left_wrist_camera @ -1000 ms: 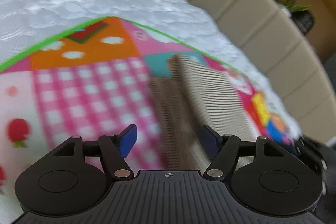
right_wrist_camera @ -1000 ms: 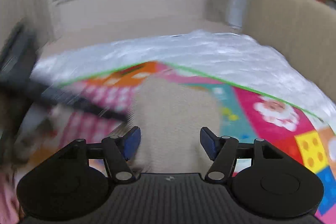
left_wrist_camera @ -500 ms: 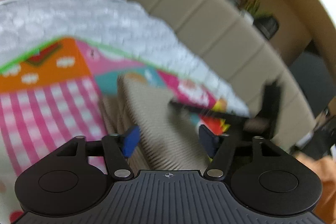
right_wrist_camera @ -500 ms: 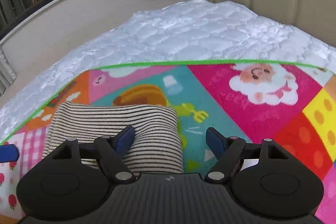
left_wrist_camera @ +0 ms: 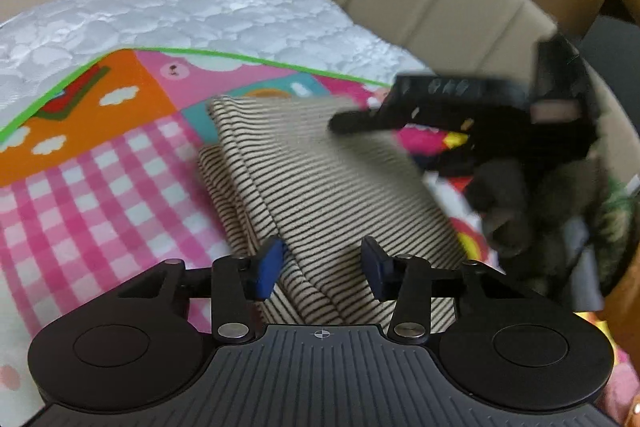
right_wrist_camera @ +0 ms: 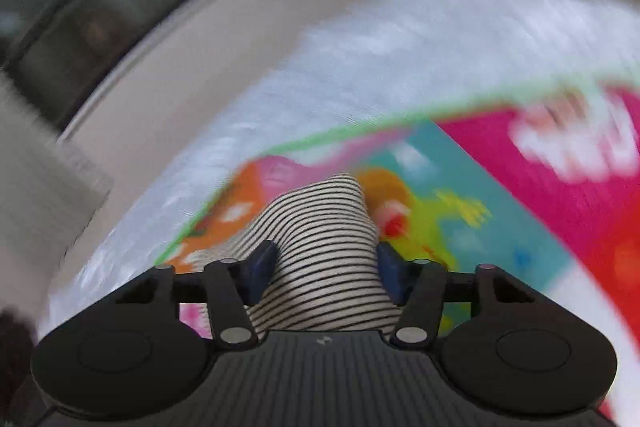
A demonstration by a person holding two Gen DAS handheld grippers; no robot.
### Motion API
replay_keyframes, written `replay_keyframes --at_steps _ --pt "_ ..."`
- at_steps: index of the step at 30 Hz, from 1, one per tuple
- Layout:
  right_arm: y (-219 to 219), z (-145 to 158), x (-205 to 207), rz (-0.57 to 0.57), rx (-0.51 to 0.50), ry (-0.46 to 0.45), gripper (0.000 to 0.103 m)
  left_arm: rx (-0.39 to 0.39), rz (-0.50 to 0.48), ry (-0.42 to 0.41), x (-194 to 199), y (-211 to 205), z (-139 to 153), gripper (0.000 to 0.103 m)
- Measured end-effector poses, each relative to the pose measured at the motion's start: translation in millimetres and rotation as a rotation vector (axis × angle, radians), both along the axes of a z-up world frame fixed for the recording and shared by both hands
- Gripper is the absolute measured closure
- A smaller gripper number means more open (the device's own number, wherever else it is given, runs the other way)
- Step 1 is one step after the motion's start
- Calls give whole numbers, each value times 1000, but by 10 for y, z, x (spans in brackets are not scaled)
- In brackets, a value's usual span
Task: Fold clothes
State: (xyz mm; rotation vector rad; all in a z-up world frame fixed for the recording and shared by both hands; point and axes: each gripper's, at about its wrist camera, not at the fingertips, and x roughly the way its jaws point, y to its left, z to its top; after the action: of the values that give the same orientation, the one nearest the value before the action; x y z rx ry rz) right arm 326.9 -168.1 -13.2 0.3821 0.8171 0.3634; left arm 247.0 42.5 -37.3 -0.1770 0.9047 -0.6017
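— Striped garment (left_wrist_camera: pixel 320 187), where is it?
— Folded on the play mat (left_wrist_camera: pixel 100 167). I'm closing both left gripper (left_wrist_camera: pixel 322 263) and right gripper (right_wrist_camera: pixel 324 267) jaws around its soft, light edges; neither presses yet.

The left gripper (left_wrist_camera: pixel 322 269) fills the bottom of its frame: a matte black ribbed body with a small crosshair mark at its top centre, two round black discs at lower left and right, silver screws on the angled linkage arms, and blue pads (left_wrist_camera: pixel 269 267) on the fingers. The right gripper (right_wrist_camera: pixel 324 275) looks the same, with darker blue pads (right_wrist_camera: pixel 391 277) and a small pale logo at centre.
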Motion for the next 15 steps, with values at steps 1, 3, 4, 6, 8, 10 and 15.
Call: replay_keyframes --at_steps 1,3,4,6,8,10,15 --pt "15 51 -20 6 7 -15 51 12 4 2 -8 16 -16 56" --pt "3 39 -1 -24 -1 6 52 0 14 18 22 72 -45 54" --pt "-12 7 14 -40 -25 14 52 -6 18 25 37 98 -59 54" --pt "-36 -123 55 -86 -123 43 53 -11 16 25 67 110 -72 54" --pt "-119 -262 68 -105 -142 65 46 2 11 9 68 94 -84 49" --pt "-148 -264 18 -120 -140 60 42 7 8 4 86 85 -117 44" --pt "-169 -88 -233 -82 -170 7 42 -48 24 35 146 203 -168 41"
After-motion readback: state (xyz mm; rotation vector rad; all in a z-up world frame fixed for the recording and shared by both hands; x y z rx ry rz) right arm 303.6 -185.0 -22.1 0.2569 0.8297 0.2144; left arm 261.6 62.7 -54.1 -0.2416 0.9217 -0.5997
